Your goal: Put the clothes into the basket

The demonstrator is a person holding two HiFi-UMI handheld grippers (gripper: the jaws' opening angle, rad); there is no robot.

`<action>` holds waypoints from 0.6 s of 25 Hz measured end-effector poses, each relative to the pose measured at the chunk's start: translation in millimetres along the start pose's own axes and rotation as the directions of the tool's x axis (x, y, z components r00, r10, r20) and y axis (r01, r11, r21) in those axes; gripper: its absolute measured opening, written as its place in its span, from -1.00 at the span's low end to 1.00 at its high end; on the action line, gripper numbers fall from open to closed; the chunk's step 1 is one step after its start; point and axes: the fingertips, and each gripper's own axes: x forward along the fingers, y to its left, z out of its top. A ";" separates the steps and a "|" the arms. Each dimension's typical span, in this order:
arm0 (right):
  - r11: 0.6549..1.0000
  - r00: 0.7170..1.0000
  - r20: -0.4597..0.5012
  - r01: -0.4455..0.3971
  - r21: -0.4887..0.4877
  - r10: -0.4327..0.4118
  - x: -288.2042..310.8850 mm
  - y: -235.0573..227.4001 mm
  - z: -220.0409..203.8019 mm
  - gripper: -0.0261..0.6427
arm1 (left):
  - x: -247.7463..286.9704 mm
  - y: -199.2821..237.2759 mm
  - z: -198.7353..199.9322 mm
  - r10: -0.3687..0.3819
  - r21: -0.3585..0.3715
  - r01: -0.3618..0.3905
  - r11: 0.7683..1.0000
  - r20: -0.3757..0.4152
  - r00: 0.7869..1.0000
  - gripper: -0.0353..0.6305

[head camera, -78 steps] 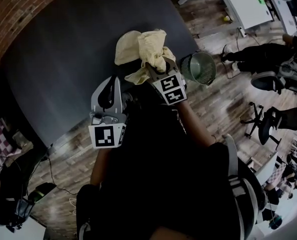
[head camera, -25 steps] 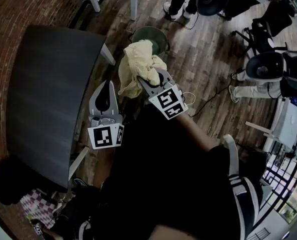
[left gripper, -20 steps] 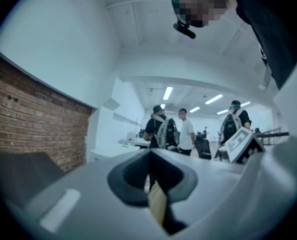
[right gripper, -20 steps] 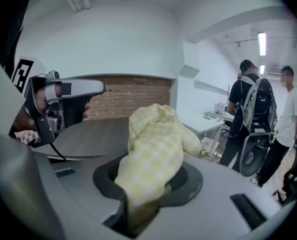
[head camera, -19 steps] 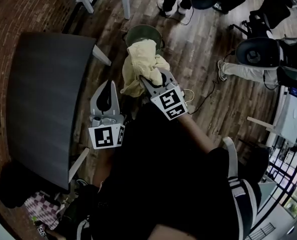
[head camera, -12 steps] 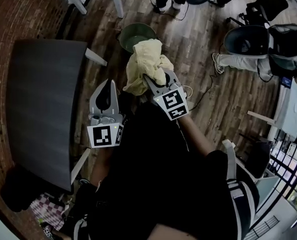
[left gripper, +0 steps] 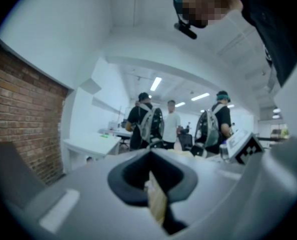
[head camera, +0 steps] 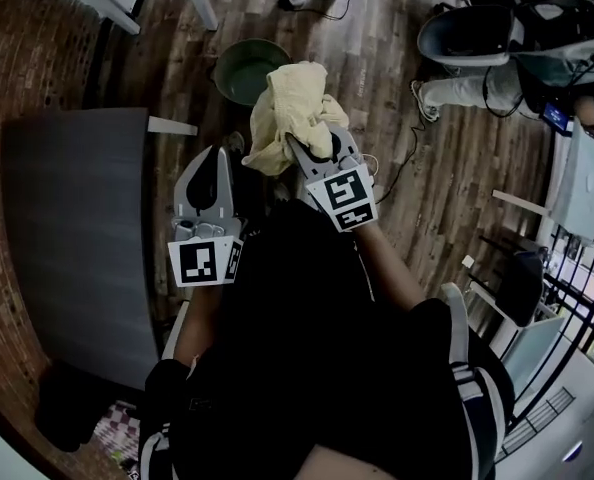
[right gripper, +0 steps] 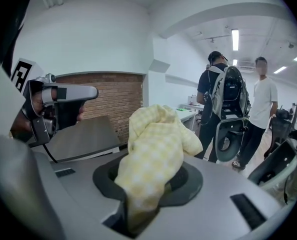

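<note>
- Far left of the head view: dark grey rectangular worktop [head camera: 72, 238], next to a red brick wall [head camera: 17, 58].
- Left of centre: left tongs [head camera: 213, 158], closed tip to tip with nothing gripped, pointing up the frame just beside the worktop's right edge.
- Upper centre: round green-grey basket [head camera: 239, 68] standing on the brown plank floor [head camera: 377, 58], apart from both tongs.
- Just right of the basket: crumpled pale yellow checked cloth [head camera: 292, 103], held up off the floor and outside the basket, left edge overlapping the rim in the frame.
- Centre, below the cloth: right tongs [head camera: 314, 148], clamped narrowly on the cloth's lower end.
- Upper right: grey office chair [head camera: 467, 33].
</note>
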 end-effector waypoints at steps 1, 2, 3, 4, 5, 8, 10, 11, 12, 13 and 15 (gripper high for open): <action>1.000 1.000 -0.001 0.007 0.004 -0.007 7.5 -4.1 2.1 -0.56 | 7.9 6.5 -0.9 -0.005 0.000 0.005 1.000 -0.002 1.000 -0.88; 1.000 1.000 -0.003 0.014 0.009 -0.014 14.8 -8.7 4.5 -0.56 | 16.5 13.0 -0.9 -0.009 -0.001 0.009 1.000 -0.005 1.000 -0.88; 1.000 1.000 -0.005 0.021 0.015 -0.021 22.0 -13.8 6.8 -0.56 | 25.8 19.0 -0.3 -0.014 -0.001 0.014 1.000 -0.009 1.000 -0.88; 0.999 1.000 -0.008 0.027 0.020 -0.027 29.7 -19.2 8.8 -0.56 | 35.4 24.5 0.3 -0.019 -0.003 0.019 1.000 -0.013 1.000 -0.88; 0.999 0.999 -0.013 0.032 0.023 -0.032 38.2 -24.9 10.6 -0.56 | 45.2 29.7 0.6 -0.025 -0.004 0.025 1.000 -0.019 1.000 -0.88; 0.998 0.999 -0.029 0.045 0.031 -0.044 69.3 -37.4 16.0 -0.56 | 71.1 47.7 -2.4 -0.057 -0.002 0.057 0.998 -0.033 0.998 -0.88; 0.997 0.998 -0.041 0.058 0.041 -0.057 91.9 -41.0 18.6 -0.56 | 85.7 62.6 -6.7 -0.085 -0.003 0.085 0.996 -0.048 0.995 -0.88; 0.997 0.997 -0.050 0.066 0.046 -0.064 103.8 -43.3 18.8 -0.56 | 93.5 70.3 -8.1 -0.098 -0.004 0.098 0.995 -0.053 0.994 -0.88; 0.996 0.996 -0.062 0.073 0.048 -0.070 116.0 -45.9 18.1 -0.56 | 101.7 78.2 -8.5 -0.109 -0.006 0.109 0.994 -0.056 0.993 -0.88; 0.996 0.994 -0.077 0.078 0.051 -0.074 128.1 -48.3 16.5 -0.56 | 109.6 86.3 -8.4 -0.116 -0.008 0.116 0.993 -0.057 0.992 -0.88; 0.995 0.991 -0.109 0.079 0.058 -0.072 150.4 -51.6 11.3 -0.56 | 123.6 102.8 -9.7 -0.121 -0.019 0.120 0.993 -0.063 0.991 -0.88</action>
